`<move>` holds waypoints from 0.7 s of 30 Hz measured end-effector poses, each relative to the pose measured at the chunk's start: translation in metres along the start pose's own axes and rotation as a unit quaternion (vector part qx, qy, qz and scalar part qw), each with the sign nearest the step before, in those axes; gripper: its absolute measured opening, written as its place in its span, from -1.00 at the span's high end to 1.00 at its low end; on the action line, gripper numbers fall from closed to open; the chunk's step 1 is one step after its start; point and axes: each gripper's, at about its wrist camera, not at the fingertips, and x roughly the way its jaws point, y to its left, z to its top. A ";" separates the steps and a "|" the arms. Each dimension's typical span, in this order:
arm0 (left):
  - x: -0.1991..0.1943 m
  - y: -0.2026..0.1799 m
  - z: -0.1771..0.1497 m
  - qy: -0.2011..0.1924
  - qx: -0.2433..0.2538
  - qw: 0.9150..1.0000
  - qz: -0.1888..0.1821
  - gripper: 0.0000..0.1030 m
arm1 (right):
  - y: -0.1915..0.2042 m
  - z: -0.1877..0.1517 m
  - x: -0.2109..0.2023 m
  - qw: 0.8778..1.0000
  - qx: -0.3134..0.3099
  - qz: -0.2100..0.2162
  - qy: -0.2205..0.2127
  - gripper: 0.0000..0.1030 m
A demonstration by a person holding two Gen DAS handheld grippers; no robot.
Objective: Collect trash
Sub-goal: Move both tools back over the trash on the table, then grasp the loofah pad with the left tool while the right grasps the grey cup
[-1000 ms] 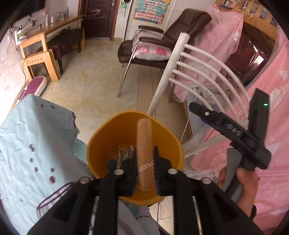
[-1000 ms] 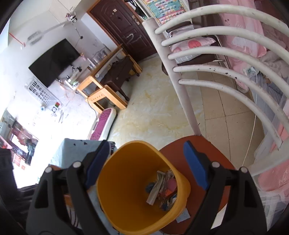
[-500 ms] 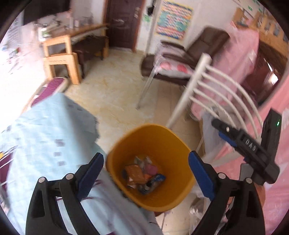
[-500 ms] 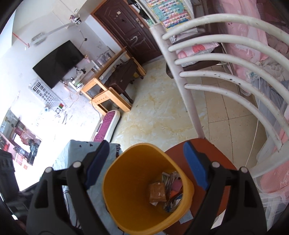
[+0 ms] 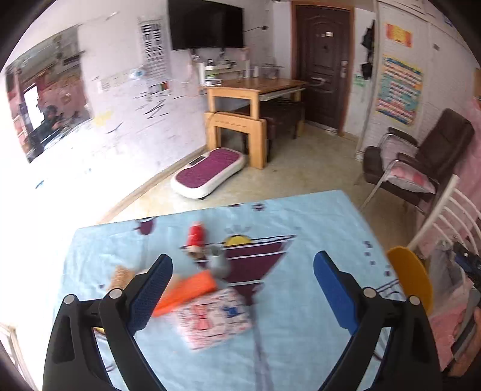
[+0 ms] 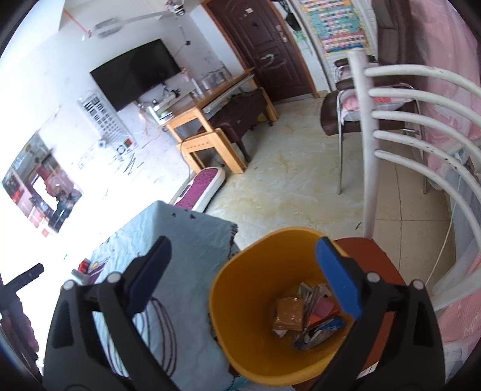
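Left tool [image 5: 240,288] agape — wrapper [image 5: 214,318] print illegible

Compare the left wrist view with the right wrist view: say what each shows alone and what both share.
Only the left wrist view shows the trash on the table: an orange packet, a patterned packet and a red wrapper. Only the right wrist view shows inside the yellow bin, with wrappers at its bottom, and the red chair seat under it. Both show the light blue tablecloth, the bin, the TV and the door.
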 end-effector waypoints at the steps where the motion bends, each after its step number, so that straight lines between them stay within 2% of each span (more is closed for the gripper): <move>1: -0.001 0.026 0.001 0.011 -0.013 1.000 0.010 -0.75 | 0.005 -0.002 0.001 1.000 -0.005 0.009 0.005 -0.83; 4: 0.004 0.089 -0.002 0.053 -0.027 0.998 0.029 -0.75 | 0.024 -0.007 0.006 0.999 -0.021 0.035 0.018 -0.83; 8: 0.023 0.141 -0.011 0.105 -0.018 0.993 0.042 -0.75 | 0.054 -0.018 0.011 0.997 -0.043 0.061 0.034 -0.83; 11: 0.036 0.171 -0.010 0.126 -0.051 0.991 0.017 -0.75 | 0.081 -0.029 0.016 0.994 -0.067 0.068 0.052 -0.83; 14: 0.051 0.189 -0.006 0.133 -0.079 0.988 0.011 -0.75 | 0.100 -0.042 0.020 0.991 -0.087 0.071 0.071 -0.83; 18: 0.072 0.199 -0.005 0.154 -0.123 0.980 -0.020 -0.75 | 0.117 -0.054 0.022 0.988 -0.109 0.065 0.093 -0.83; 21: 0.087 0.193 -0.006 0.174 -0.126 0.976 -0.041 -0.75 | 0.122 -0.056 0.020 0.987 -0.116 0.062 0.093 -0.83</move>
